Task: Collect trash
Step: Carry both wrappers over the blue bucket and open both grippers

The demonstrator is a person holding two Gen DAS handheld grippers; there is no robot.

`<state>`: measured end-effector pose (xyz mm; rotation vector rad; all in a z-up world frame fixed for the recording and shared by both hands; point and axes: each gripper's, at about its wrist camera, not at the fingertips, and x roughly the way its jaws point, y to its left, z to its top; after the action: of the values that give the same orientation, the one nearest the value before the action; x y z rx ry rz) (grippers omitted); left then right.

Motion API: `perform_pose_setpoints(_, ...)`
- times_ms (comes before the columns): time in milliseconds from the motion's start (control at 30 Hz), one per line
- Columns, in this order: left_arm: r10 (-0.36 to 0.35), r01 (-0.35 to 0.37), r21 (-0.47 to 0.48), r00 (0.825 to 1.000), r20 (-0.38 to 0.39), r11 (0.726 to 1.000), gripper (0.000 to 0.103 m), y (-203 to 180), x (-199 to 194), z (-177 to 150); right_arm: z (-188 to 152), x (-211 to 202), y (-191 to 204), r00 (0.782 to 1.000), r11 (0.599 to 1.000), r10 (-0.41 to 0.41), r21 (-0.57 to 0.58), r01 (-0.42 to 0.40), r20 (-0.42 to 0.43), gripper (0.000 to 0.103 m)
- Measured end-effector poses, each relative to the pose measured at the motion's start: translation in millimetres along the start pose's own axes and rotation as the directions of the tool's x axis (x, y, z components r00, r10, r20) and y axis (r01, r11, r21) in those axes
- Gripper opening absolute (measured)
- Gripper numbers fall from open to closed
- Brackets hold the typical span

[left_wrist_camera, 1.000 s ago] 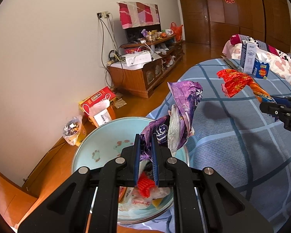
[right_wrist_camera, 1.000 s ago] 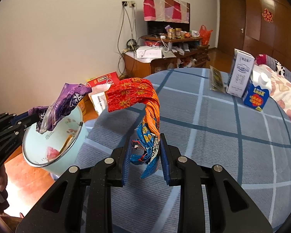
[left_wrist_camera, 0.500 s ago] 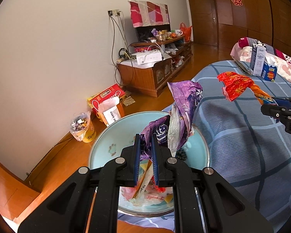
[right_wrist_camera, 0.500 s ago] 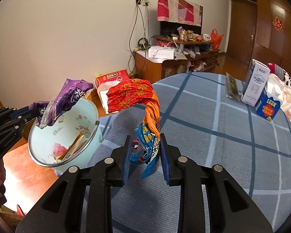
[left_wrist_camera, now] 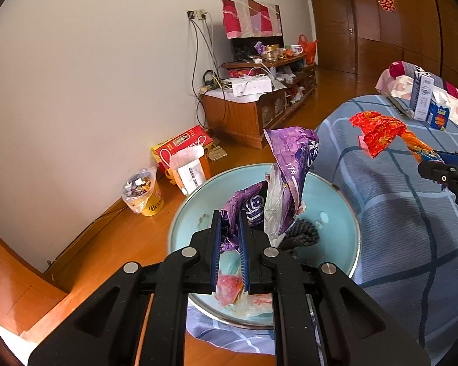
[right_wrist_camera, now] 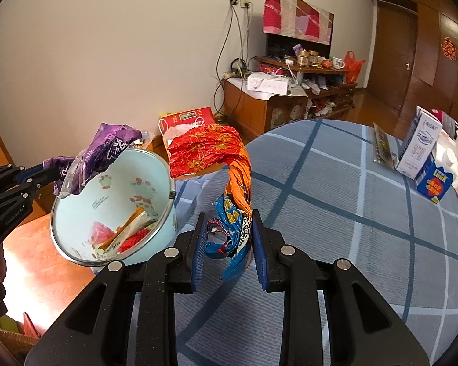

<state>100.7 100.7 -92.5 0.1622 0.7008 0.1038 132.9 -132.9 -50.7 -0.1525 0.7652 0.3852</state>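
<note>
My left gripper (left_wrist_camera: 229, 241) is shut on a crumpled purple snack wrapper (left_wrist_camera: 287, 177) and holds it over the mouth of a light-blue bin (left_wrist_camera: 345, 210) with several wrappers inside. The bin stands beside the bed and shows in the right wrist view (right_wrist_camera: 76, 213). My right gripper (right_wrist_camera: 229, 244) is shut on a twisted red, orange and blue wrapper (right_wrist_camera: 210, 152), held above the blue checked bedspread (right_wrist_camera: 351, 213) just right of the bin. The left gripper (right_wrist_camera: 42, 177) with the purple wrapper (right_wrist_camera: 107, 149) shows at the left of that view.
A white carton (right_wrist_camera: 418, 143) and a blue box (right_wrist_camera: 433, 183) stand on the bed's far right. A wooden TV cabinet (left_wrist_camera: 253, 113) stands by the wall. A red box (left_wrist_camera: 183, 146) and a yellow tub of scraps (left_wrist_camera: 143, 195) sit on the wooden floor.
Both grippers have moved toward the bin, still holding their wrappers. The bin now lies more fully under the left gripper, and nearer to the right gripper's wrapper.
</note>
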Motion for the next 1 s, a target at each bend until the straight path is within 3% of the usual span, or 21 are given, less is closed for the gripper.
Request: perform_pose_setpoints(1000, 0.091, -0.092, -0.075, 0.996, -0.023, 0.993, 0.011, 36.1, 3.7, -7.4, 17.5, 10.2, 46.4, 0.999, 0.994, 0.053, -0.094, -0.054, -0.005, 0.029)
